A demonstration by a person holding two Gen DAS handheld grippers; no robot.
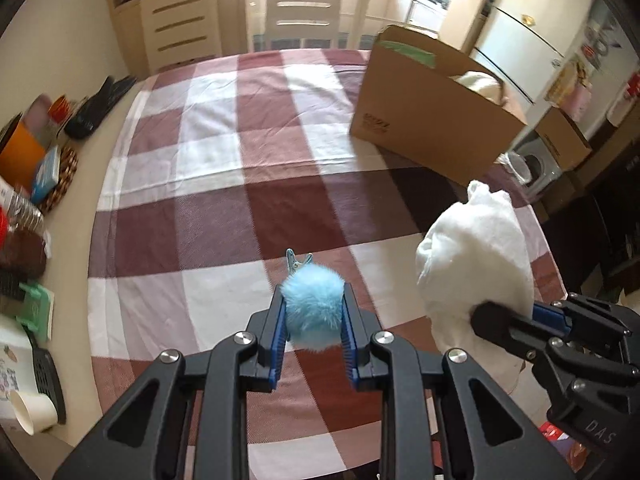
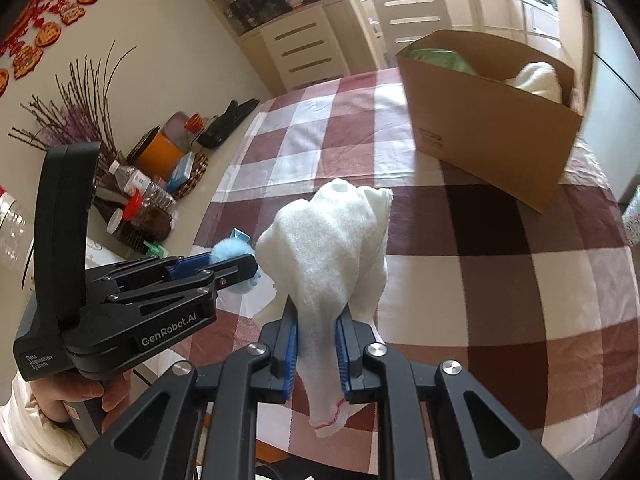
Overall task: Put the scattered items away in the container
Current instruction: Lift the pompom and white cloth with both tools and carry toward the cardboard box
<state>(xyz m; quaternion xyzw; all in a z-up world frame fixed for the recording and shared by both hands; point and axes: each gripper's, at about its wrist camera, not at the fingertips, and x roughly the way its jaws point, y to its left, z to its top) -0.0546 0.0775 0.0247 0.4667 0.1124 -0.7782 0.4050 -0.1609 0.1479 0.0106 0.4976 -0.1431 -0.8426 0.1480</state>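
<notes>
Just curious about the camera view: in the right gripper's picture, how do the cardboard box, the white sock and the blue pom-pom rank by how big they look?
1. Cardboard box, largest, though farthest away.
2. White sock, looks nearly as big, but nearness to the lens inflates it.
3. Blue pom-pom, smallest; it is partly hidden by the left gripper, so its full size is unsure.

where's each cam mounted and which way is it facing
Left wrist view: sits on the left claw, looking forward and down over the checked tablecloth toward the cardboard box; its own fingers are shut on a blue pompom clip.
Right wrist view: sits on the right claw, facing the same box; its fingers grip a white sock, and a hand holds the left claw at the left.
Shared: box, tablecloth, sock, pompom clip, each other's claw.
</notes>
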